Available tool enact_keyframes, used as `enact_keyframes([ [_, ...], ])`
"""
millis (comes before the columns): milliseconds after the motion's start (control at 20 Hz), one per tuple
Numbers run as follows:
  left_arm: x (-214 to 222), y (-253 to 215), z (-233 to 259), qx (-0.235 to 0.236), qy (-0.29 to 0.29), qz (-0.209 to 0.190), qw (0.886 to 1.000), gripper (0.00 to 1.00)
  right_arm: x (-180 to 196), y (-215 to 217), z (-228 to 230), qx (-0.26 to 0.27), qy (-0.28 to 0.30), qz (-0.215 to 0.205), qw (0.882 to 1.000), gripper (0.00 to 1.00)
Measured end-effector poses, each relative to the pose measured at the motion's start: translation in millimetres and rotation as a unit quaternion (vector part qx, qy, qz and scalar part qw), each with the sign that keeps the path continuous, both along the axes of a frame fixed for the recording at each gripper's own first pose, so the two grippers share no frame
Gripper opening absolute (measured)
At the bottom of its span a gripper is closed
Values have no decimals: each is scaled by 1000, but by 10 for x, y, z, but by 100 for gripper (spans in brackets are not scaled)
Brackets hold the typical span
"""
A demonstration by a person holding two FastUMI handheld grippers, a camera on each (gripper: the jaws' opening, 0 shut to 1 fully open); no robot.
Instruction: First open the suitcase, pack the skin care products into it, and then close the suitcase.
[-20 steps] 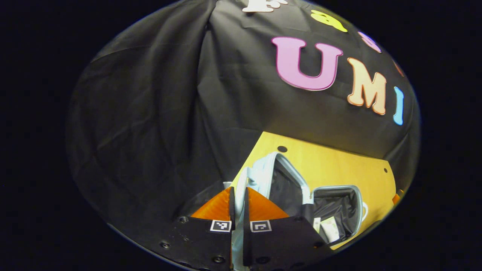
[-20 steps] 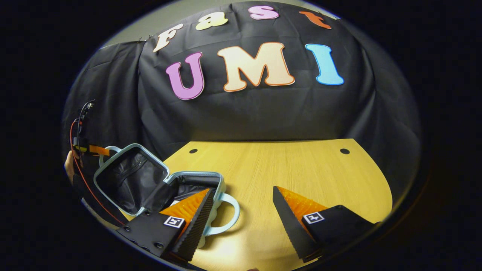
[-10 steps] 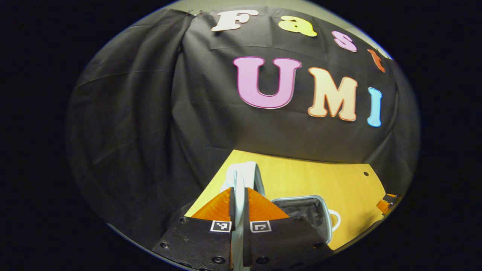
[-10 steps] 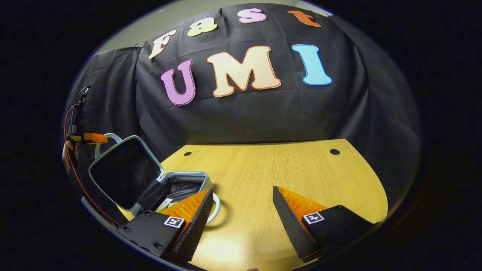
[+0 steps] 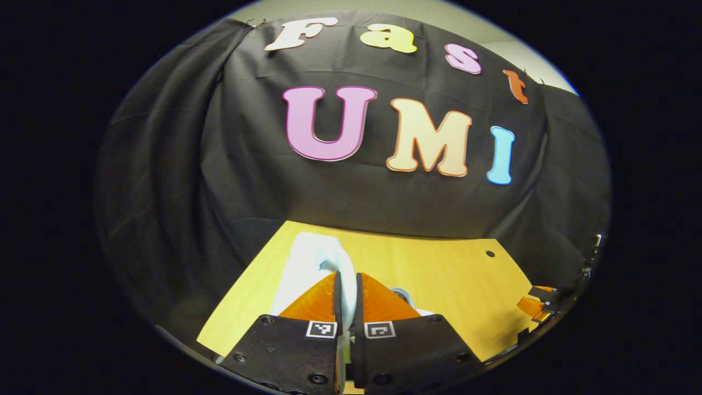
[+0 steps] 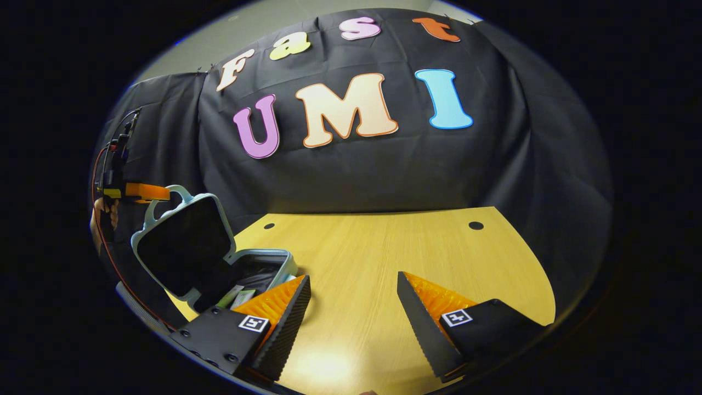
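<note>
In the right gripper view a pale blue suitcase [image 6: 263,259] lies open on the table's left. Its lid [image 6: 184,244] stands tilted over the base, dark lining facing me. Skin care products [image 6: 239,297] lie inside the base. The left gripper [image 6: 143,191] is shut on the lid's handle [image 6: 176,193], held by a hand at the far left. In the left gripper view, my left gripper [image 5: 346,277] pinches that pale handle [image 5: 345,262], with the lid [image 5: 299,271] seen edge-on. My right gripper [image 6: 354,278] hovers open over bare wood right of the suitcase.
The wooden table [image 6: 417,252] has two small round holes near its back edge. Black cloth hangs behind and at both sides. The right gripper [image 5: 540,306] shows at the far right edge in the left gripper view.
The left gripper has swung the lid up by its handle and over toward the base, so the opening has narrowed. The right gripper has stayed open, shifting only slightly.
</note>
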State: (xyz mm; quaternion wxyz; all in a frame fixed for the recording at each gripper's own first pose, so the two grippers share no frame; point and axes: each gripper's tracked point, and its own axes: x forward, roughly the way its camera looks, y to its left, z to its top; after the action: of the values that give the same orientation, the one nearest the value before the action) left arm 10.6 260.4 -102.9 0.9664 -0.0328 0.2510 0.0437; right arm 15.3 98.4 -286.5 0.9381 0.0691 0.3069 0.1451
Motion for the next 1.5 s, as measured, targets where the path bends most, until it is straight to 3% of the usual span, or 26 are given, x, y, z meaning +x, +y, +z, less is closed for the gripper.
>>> enact_keyframes([
  [200,85,-527,-217,-46,11,-36,998,4,15,-261,42,-5,-3,-15,1000,98],
  [500,206,-1122,-645,-70,47,-81,993,4,25,-515,60,-11,-6,-38,999,98],
  [950,119,-1668,-1276,-65,112,-99,987,5,61,-817,121,-16,-13,-48,999,98],
  [1150,127,-1765,-1224,-52,92,-81,991,18,125,-897,210,-7,-25,-39,999,98],
  [1250,144,-1712,-1088,-34,69,-51,996,29,163,-893,282,0,-30,-28,999,98],
  [1300,139,-1683,-992,-23,52,-35,998,50,201,-884,364,3,-40,-24,999,98],
  [1350,116,-1638,-875,-8,34,-18,999,55,252,-858,464,6,-53,-18,998,98],
  [1400,123,-1600,-757,11,13,-1,1000,68,299,-837,580,6,-69,-15,997,98],
  [1450,108,-1511,-622,38,-5,23,999,69,355,-812,701,5,-86,-14,996,98],
  [1500,52,-1379,-497,70,-23,55,996,79,400,-778,837,5,-103,-15,995,98],
])
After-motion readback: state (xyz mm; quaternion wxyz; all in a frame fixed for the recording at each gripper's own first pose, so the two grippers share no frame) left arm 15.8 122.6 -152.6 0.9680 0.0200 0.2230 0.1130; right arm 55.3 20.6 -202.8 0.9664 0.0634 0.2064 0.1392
